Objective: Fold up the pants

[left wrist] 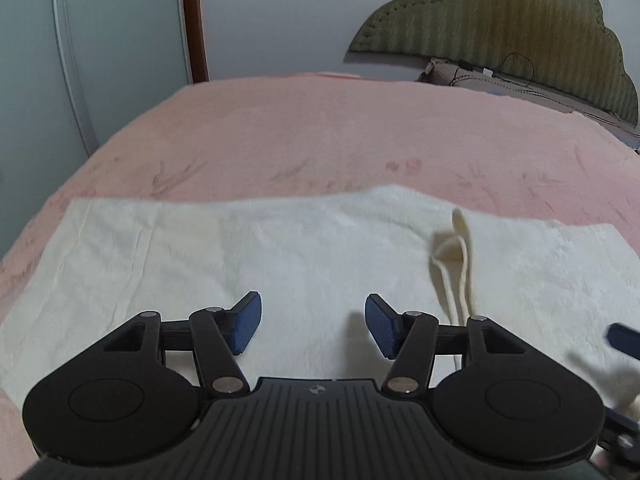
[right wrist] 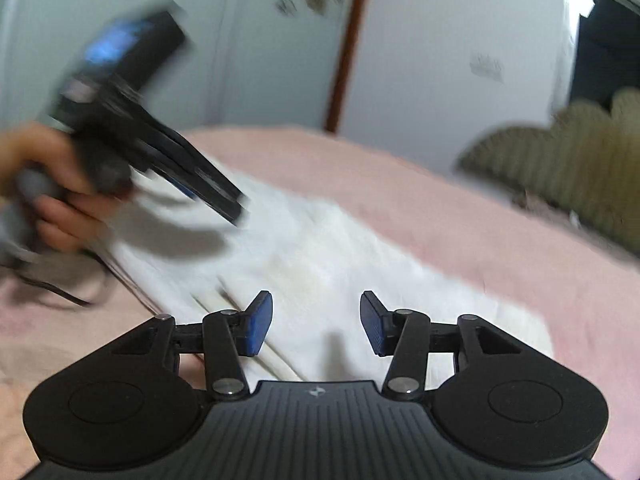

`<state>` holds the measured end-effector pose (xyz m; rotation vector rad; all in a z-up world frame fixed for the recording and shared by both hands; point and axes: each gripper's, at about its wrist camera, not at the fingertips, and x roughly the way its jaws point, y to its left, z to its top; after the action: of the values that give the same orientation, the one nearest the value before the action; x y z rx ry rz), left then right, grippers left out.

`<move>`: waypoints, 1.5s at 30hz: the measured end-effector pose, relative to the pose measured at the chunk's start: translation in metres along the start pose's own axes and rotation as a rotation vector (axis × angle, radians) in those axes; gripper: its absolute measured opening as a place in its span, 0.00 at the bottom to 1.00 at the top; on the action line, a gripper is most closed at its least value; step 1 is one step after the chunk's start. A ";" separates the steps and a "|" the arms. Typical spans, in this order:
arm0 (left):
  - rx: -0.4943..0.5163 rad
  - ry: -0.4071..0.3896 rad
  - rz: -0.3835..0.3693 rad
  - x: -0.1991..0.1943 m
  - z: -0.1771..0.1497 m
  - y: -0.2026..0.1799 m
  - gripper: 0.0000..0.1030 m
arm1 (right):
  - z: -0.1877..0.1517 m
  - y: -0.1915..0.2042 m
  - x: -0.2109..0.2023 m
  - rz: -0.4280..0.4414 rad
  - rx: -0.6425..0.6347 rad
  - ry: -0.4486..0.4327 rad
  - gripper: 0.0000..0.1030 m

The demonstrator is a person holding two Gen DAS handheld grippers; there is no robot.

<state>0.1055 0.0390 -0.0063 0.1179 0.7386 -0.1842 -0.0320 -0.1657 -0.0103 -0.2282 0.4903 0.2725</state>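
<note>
The cream-white pants (left wrist: pixel 248 256) lie flat across a pink bed (left wrist: pixel 320 132), with a drawstring (left wrist: pixel 460 276) curling up on the cloth at the right. My left gripper (left wrist: pixel 313 326) is open and empty just above the pants. My right gripper (right wrist: pixel 316 322) is open and empty above the pants (right wrist: pixel 320 256) near their end. The left gripper (right wrist: pixel 236 212) shows blurred in the right wrist view, held by a hand (right wrist: pixel 52 196) over the cloth. A blue fingertip (left wrist: pixel 624 340) of the right gripper shows at the left wrist view's right edge.
A green quilted headboard (left wrist: pixel 500 36) stands at the far right of the bed, with cables and small items (left wrist: pixel 480 74) at its base. A pale wardrobe door (left wrist: pixel 100 40) and a brown door frame (left wrist: pixel 196 20) stand behind the bed.
</note>
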 end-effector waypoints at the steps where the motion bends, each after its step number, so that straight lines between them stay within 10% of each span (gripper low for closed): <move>1: -0.002 0.009 -0.001 -0.001 -0.003 0.000 0.61 | -0.003 -0.001 0.010 0.020 0.003 0.053 0.46; 11: -0.071 -0.003 -0.280 -0.005 0.033 -0.029 0.61 | -0.010 -0.001 0.009 -0.010 0.125 -0.014 0.46; 17: 0.028 0.137 -0.118 0.056 0.043 -0.078 0.58 | -0.014 -0.009 0.013 0.014 0.182 0.037 0.50; 21: 0.031 0.086 -0.077 0.044 0.035 -0.080 0.58 | -0.015 -0.002 0.020 -0.070 0.166 0.056 0.74; 25: 0.072 0.017 -0.014 0.017 0.022 -0.073 0.63 | -0.017 -0.008 0.024 -0.057 0.197 0.060 0.75; 37: 0.044 0.054 -0.147 0.000 -0.011 -0.077 0.63 | -0.029 -0.084 -0.029 -0.173 0.378 -0.005 0.75; 41: 0.101 0.014 -0.105 0.001 -0.023 -0.085 0.66 | -0.050 -0.101 -0.045 -0.396 0.335 0.053 0.75; 45: 0.070 -0.023 -0.131 -0.011 -0.021 -0.087 0.63 | -0.061 -0.112 -0.082 -0.469 0.468 -0.075 0.75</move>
<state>0.0658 -0.0406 -0.0177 0.1341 0.7173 -0.3359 -0.0928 -0.3049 -0.0062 0.1262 0.4001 -0.2917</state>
